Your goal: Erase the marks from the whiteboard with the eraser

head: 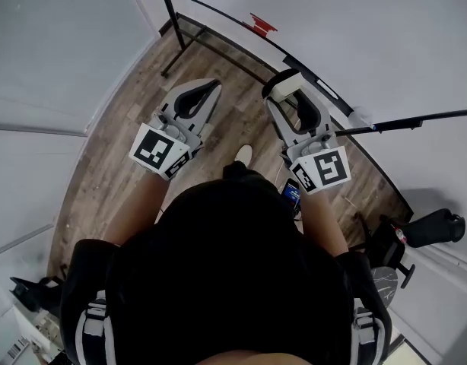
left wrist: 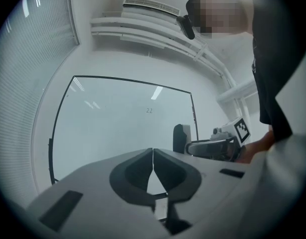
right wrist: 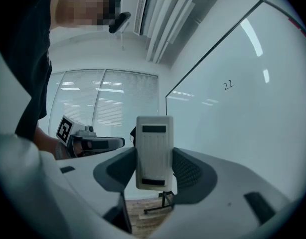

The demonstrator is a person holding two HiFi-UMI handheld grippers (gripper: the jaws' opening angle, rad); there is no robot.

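The whiteboard point(left wrist: 123, 118) stands in front of me in a black frame, with a small mark "22" point(left wrist: 149, 110) near its upper middle. In the right gripper view the "22" mark point(right wrist: 228, 85) shows on the whiteboard point(right wrist: 252, 113) to the right. My right gripper point(right wrist: 154, 167) is shut on a white eraser point(right wrist: 154, 151) that stands upright between the jaws, off the board. The left gripper point(left wrist: 153, 159) is shut with nothing in it. From the head view, both the left gripper point(head: 212, 87) and the right gripper point(head: 285, 88) are held over the floor near the whiteboard point(head: 370, 36).
Wooden floor point(head: 119, 150) lies below, with the board stand's black legs point(head: 189, 40) on it. A black rod point(head: 408, 122) crosses at the right and dark equipment point(head: 424, 230) sits lower right. A red object point(head: 262, 25) sits at the board's edge. Window blinds point(right wrist: 108, 98) fill the far wall.
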